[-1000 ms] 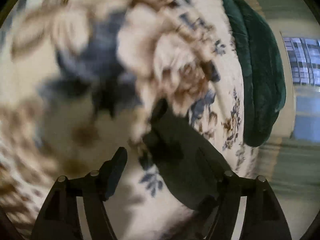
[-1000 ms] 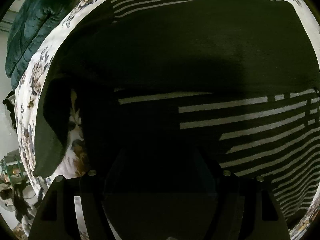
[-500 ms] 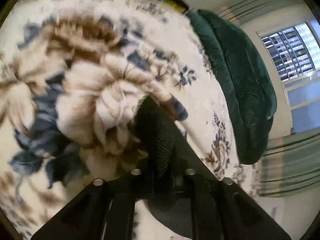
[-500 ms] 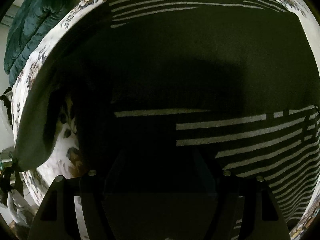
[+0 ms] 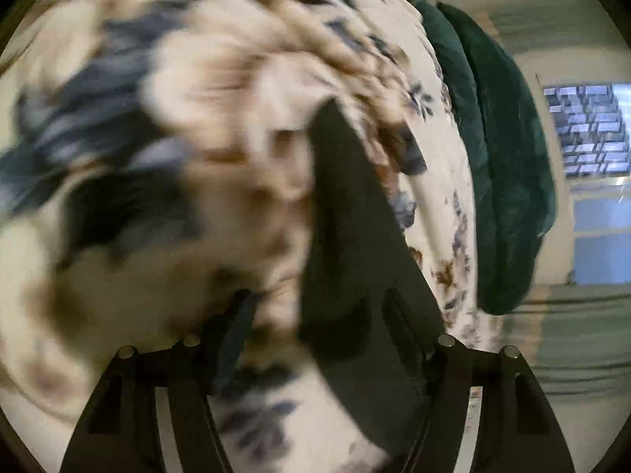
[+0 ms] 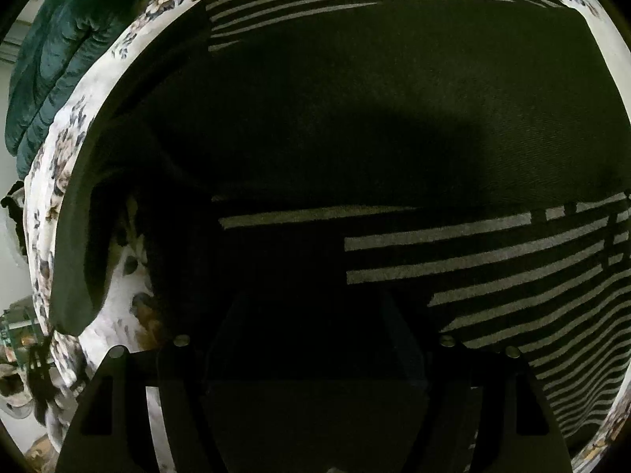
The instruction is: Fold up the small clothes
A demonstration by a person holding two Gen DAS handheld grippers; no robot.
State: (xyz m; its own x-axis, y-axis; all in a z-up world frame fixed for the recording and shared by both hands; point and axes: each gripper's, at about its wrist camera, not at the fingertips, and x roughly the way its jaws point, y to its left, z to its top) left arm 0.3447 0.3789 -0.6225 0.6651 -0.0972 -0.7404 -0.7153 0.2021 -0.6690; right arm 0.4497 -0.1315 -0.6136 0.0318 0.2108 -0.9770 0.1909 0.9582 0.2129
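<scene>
A dark garment with pale stripes lies spread on the floral bedspread and fills the right wrist view. My right gripper is open just above its near part, fingers hard to see in shadow. In the left wrist view a corner of the dark cloth lies on the bedspread. My left gripper is open around that corner, which runs along the right finger. The view is blurred by motion.
A dark green quilted cushion lies along the bed's far edge; it also shows in the right wrist view. A window and pale curtains are beyond. Small clutter sits off the bed's left edge.
My left gripper, shut on the dark cloth corner half a second ago, has opened and the view has swung. The right gripper has stayed over the striped garment.
</scene>
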